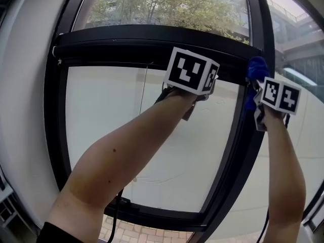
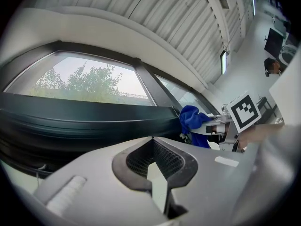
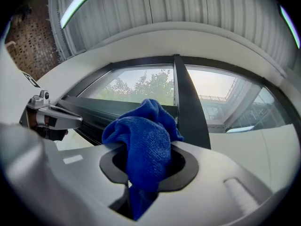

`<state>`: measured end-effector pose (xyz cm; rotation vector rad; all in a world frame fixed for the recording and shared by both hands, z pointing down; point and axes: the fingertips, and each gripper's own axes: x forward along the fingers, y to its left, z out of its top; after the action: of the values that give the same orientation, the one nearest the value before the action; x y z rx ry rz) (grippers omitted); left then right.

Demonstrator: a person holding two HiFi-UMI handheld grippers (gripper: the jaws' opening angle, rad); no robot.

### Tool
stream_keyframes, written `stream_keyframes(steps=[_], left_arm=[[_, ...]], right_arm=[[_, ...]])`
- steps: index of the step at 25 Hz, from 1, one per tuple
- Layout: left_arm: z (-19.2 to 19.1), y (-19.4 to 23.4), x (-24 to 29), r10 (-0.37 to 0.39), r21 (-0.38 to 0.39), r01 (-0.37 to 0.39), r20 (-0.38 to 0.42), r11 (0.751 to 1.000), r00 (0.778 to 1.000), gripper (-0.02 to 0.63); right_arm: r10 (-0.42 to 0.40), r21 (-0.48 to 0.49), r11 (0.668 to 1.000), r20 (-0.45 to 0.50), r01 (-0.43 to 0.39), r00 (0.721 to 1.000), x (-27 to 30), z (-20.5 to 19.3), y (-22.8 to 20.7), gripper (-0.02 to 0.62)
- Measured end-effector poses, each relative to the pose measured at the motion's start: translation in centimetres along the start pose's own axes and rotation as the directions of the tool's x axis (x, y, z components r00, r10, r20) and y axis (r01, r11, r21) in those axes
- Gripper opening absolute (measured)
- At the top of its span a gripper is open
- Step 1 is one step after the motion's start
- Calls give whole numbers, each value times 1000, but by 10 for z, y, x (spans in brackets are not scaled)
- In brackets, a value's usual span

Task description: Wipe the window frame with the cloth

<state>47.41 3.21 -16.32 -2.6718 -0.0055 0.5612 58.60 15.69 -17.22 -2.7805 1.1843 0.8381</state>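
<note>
A bunched blue cloth (image 3: 146,140) sits between the jaws of my right gripper (image 3: 143,175), which is shut on it. In the head view the blue cloth (image 1: 256,70) presses on the black window frame (image 1: 152,42) where the horizontal bar meets the upright mullion (image 1: 263,39). My right gripper (image 1: 259,92) is raised just below that corner. My left gripper (image 1: 195,96) hangs to the left of it, under the horizontal bar, and touches nothing. In its own view the left gripper (image 2: 157,175) has its jaws together with nothing between them, and the cloth (image 2: 193,119) shows to its right.
A pale lowered blind fills the lower pane (image 1: 111,120). Trees show through the upper glass (image 1: 167,6). A white wall (image 1: 23,85) borders the frame's left side. Cables (image 1: 117,211) trail down from both grippers, and the bottom rail (image 1: 152,214) runs below.
</note>
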Motion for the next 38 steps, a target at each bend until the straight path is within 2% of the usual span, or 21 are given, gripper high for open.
stream_keyframes(steps=[6,14,17,23,28,32,38], left_arm=[[4,5,-5,-10,-6,11,17,1000,1000,-8],[4,14,-19,-9,-25,10,29,1000,1000,-8],[-1,14,-20,-11,-27,12,8,1000,1000,-8],[6,17,-32,-46,-65,48,33,997,998,-8],[9,13,-33,-83,-92,88,59,992,995,-8],[-1,3,-21,-89,-98,94,48,991,995,-8],[-10,-5,5,-37,-82,38,24,996,999,-8]], right_arm=[[16,9,1000,-14,-16,1000,-1,3,4,104],[-73,-34,997,-31,72,997,-34,2,-6,104],[-104,-49,994,-36,102,994,-45,6,-10,104],[-144,-69,988,-63,139,988,-57,10,-6,104],[-171,-76,984,-100,164,980,-54,-4,-9,104],[-150,-96,985,-113,140,982,-43,-17,-13,104],[-54,-126,991,-133,37,990,-18,-26,-13,104]])
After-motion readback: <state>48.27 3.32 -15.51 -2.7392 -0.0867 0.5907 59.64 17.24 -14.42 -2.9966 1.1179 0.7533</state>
